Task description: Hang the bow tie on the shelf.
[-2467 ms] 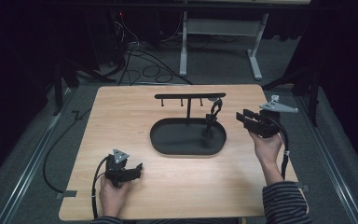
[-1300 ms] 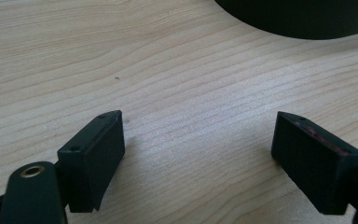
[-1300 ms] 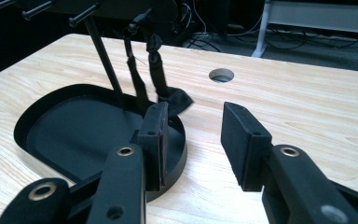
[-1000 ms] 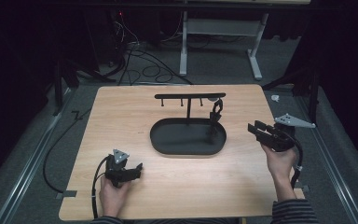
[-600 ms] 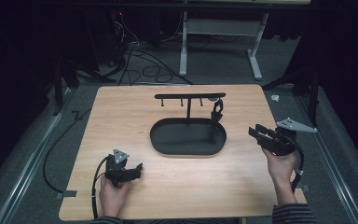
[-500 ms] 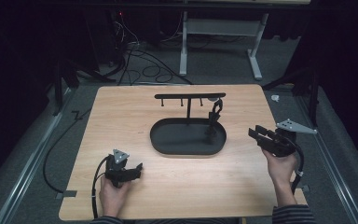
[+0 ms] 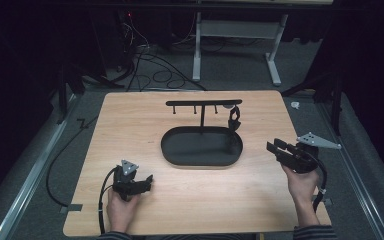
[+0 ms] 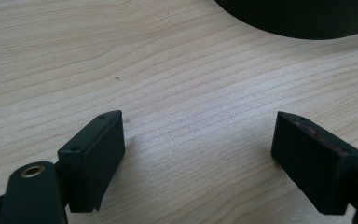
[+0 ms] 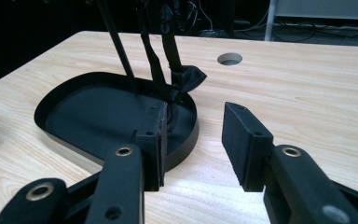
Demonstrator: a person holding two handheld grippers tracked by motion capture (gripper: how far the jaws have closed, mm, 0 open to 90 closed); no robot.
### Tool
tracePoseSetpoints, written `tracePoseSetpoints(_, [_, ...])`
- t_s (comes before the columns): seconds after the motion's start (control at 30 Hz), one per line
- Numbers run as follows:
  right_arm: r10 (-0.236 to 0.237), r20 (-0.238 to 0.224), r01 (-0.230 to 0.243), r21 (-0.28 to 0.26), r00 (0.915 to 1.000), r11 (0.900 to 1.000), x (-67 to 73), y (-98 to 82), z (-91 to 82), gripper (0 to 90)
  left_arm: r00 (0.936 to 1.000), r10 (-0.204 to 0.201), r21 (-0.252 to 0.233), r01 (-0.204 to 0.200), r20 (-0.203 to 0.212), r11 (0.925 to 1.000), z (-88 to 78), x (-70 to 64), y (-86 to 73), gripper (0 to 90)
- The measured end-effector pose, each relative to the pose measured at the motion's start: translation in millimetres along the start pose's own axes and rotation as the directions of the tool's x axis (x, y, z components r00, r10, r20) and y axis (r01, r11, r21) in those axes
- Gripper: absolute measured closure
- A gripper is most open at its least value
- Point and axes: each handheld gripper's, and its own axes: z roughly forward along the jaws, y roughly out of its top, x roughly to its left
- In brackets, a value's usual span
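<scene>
A black oval tray (image 7: 180, 155) sits mid-table with a T-shaped rack (image 7: 203, 103) rising from it. A black strap (image 7: 234, 119) hangs from the rack's right end, and its lower end rests at the tray rim (image 9: 186, 77). My right gripper (image 7: 273, 148) is held right of the tray, apart from it and pointing at it. Its jaws are open with nothing between them (image 9: 196, 116). My left gripper (image 7: 149, 181) rests near the front left of the table, open over bare wood (image 8: 198, 123).
The wooden table (image 7: 130, 125) has a round hole (image 9: 229, 58) behind the tray. The tray's rim (image 8: 298, 28) lies ahead of the left gripper. Cables and a table frame stand on the floor beyond the far edge.
My right gripper has drawn back from the strap at the rack toward the table's right edge and lowered slightly. The strap stays hanging on the rack. The left gripper has not moved.
</scene>
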Motion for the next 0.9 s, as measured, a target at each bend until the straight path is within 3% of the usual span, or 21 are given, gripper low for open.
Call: tracePoseSetpoints(0.9, [-0.002, -0.035, 0.003, 0.040, 0.9994, 0.999, 11.2, -25.2, 3.7, 61.8, 1.0000, 0.000, 0.000, 0.000, -0.001, 1.0000, -0.1, -0.1, -0.1, 17.9])
